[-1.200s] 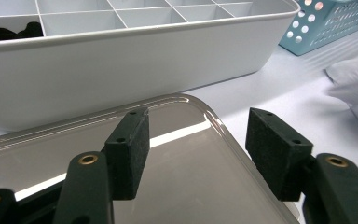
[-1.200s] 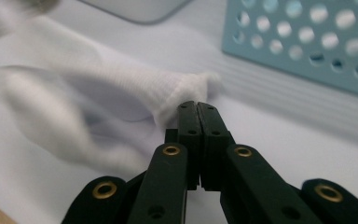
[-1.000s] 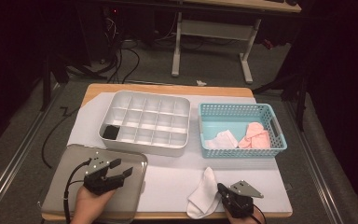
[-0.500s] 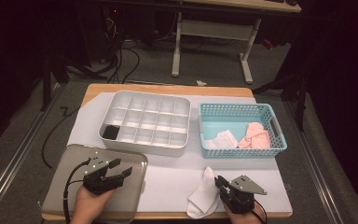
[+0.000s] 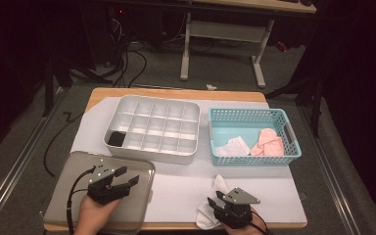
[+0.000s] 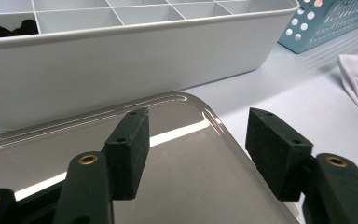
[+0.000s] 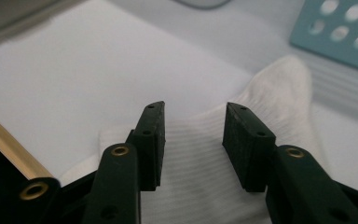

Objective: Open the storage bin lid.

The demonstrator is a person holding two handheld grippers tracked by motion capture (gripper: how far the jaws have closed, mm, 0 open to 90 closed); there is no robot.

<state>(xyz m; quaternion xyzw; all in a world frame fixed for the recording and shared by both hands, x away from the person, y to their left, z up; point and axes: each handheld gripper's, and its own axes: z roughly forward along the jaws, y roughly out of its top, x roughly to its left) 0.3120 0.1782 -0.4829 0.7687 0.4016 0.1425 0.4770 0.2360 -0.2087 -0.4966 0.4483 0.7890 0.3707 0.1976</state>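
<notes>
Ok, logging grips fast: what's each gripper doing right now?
Left gripper: open, empty, over the metal tray.
Right gripper: open, jaws just opening, white sock lying beneath them.

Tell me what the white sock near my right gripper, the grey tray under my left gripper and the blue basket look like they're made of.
White sock: knitted fabric, probably cotton blend; fine ribbing shows and it lies limp. Grey tray: looks like brushed metal with a satin sheen; it mirrors a bright streak, though coated plastic is possible. Blue basket: likely moulded plastic, matte, with regular punched holes in its walls.

sock (image 7: 270, 93): ribbed white cloth; tray (image 6: 191, 177): glossy metal; basket (image 5: 293, 147): perforated plastic
</notes>
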